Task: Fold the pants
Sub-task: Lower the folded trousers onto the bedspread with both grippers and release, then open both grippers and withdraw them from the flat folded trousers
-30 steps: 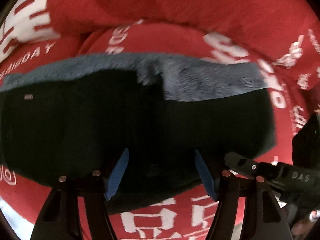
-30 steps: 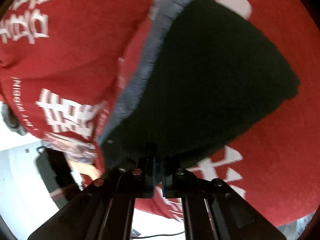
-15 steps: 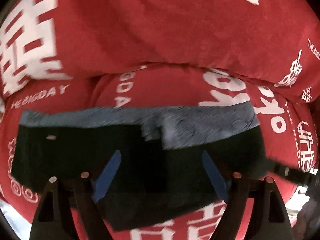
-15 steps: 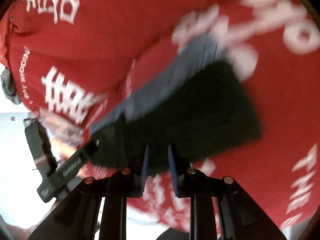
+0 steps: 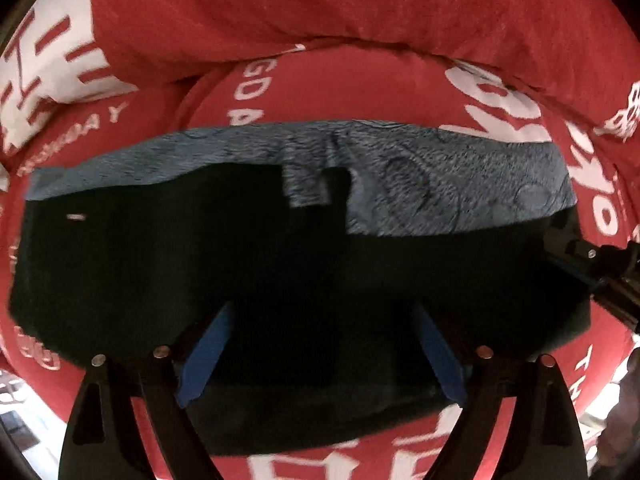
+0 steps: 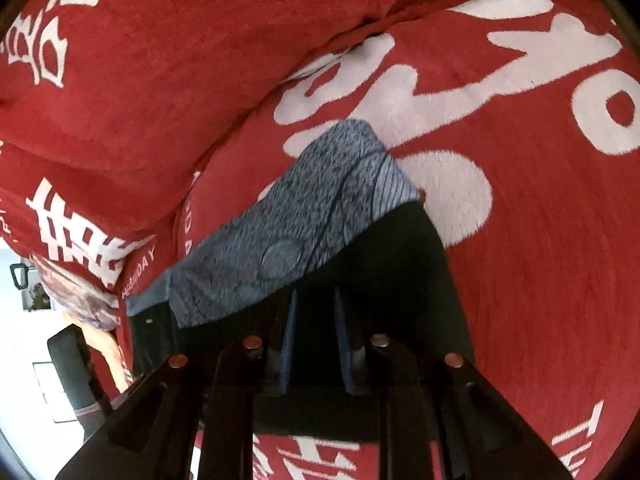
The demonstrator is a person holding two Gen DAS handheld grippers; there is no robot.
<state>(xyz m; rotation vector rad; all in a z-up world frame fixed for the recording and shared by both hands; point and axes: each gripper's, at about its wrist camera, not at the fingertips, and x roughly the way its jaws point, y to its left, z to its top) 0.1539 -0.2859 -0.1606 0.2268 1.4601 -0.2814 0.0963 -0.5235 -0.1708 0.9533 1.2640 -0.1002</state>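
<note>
Support surface: red plush cushion with white printed lettering [image 5: 360,80], seat part and back part meeting in a crease; chosen as a soft, level bed for the folding.
Garment: black fabric pants with a grey-blue patterned inner band [image 5: 280,272], laid flat across the seat part in a compact rectangular bundle; grey-blue band turned toward the crease, black face toward both cameras.
Fold status: judged near completion, since layers lay stacked with edges roughly aligned; one small grey flap left uneven at mid-band.
Left gripper [image 5: 320,352]: pointed straight down over the near edge of the bundle; blue pads spread wide and opening further; dark cloth lay beneath and between the pads, no pad pressed on it. Judged released so the fold could settle undisturbed.
Right gripper [image 6: 316,344]: angled downward at the right-hand end of the bundle, seen in the left view as a black tip at the cloth's end [image 5: 592,264]; jaws narrowly parted and closing slightly; black cloth lay under the gap, no pinch visible.
Right-end placement: judged suited to squaring or nudging that end.
Background: pale room and a person's hand [image 6: 108,344] at lower left, blurred.
Risk: plush pile likely to drag the cloth if pushed sideways.
</note>
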